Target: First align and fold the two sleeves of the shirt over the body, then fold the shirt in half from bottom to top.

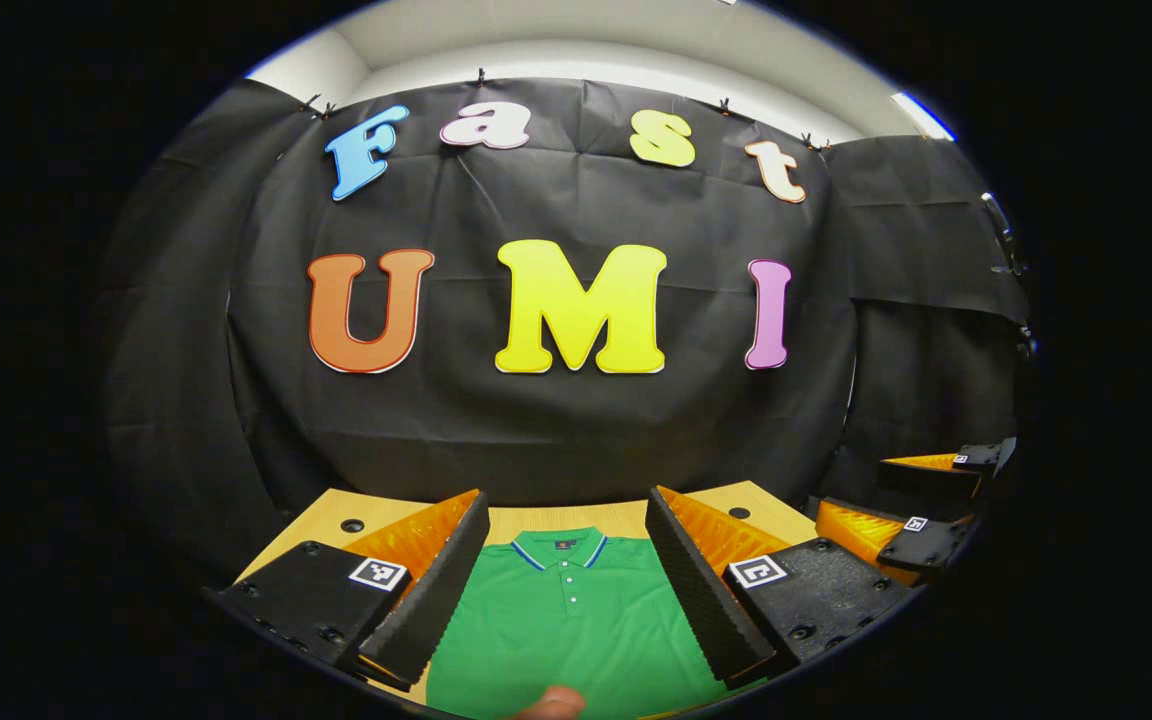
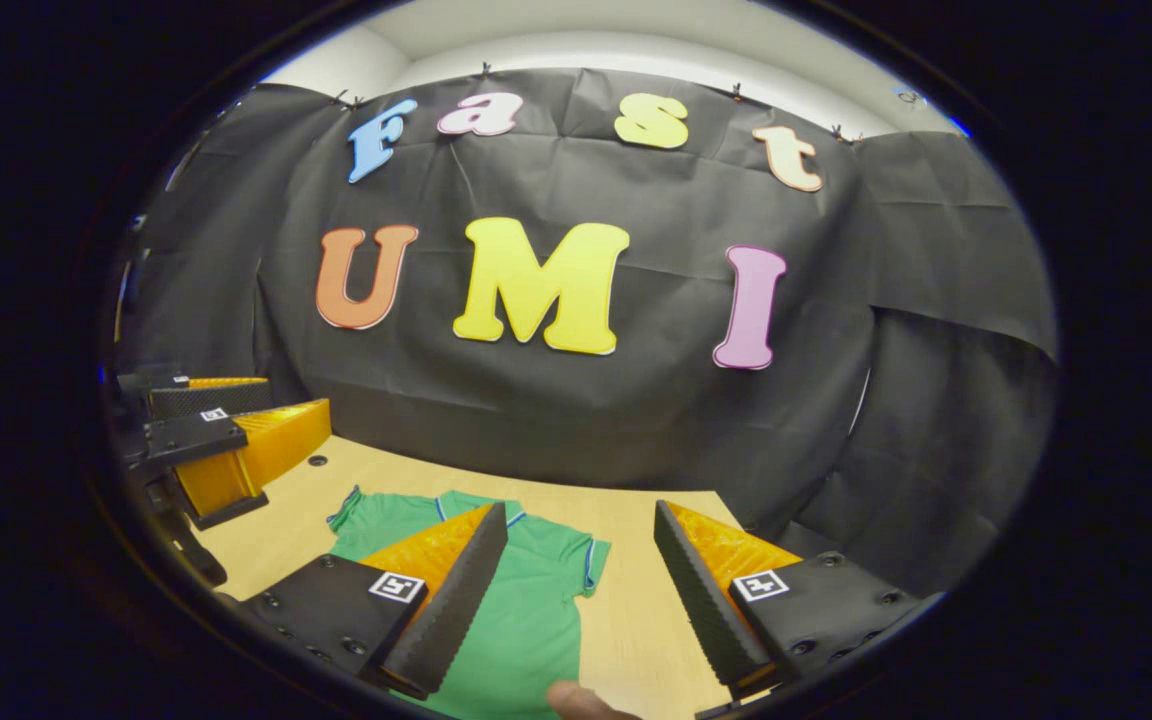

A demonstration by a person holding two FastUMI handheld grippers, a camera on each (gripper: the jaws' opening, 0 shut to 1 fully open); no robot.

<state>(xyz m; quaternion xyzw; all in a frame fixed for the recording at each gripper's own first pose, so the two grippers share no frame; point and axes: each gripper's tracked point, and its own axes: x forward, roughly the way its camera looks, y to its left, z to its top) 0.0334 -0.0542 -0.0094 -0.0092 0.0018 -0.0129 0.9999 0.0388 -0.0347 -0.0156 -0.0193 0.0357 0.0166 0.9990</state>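
Observation:
A green polo shirt [image 1: 566, 620] lies flat on the wooden table [image 1: 331, 520], its blue-trimmed collar [image 1: 561, 550] toward the back wall. My left gripper [image 1: 567, 496] hovers open over the chest, one finger on each side of the collar, holding nothing. In the right gripper view the shirt [image 2: 526, 610] lies lower left, with its short sleeves [image 2: 591, 560] spread out. My right gripper [image 2: 580, 507] is open and holds nothing, its left finger above the shirt and its right finger above bare table [image 2: 646, 620]. Each gripper shows at the edge of the other's view [image 1: 881, 495] [image 2: 296, 397].
Black cloth hangs right behind the table's far edge. Small round holes [image 1: 352, 525] [image 2: 317, 461] mark the tabletop near the back corners. A person's fingertip [image 1: 551, 705] pokes in at the bottom of each view. Bare wood lies right of the shirt.

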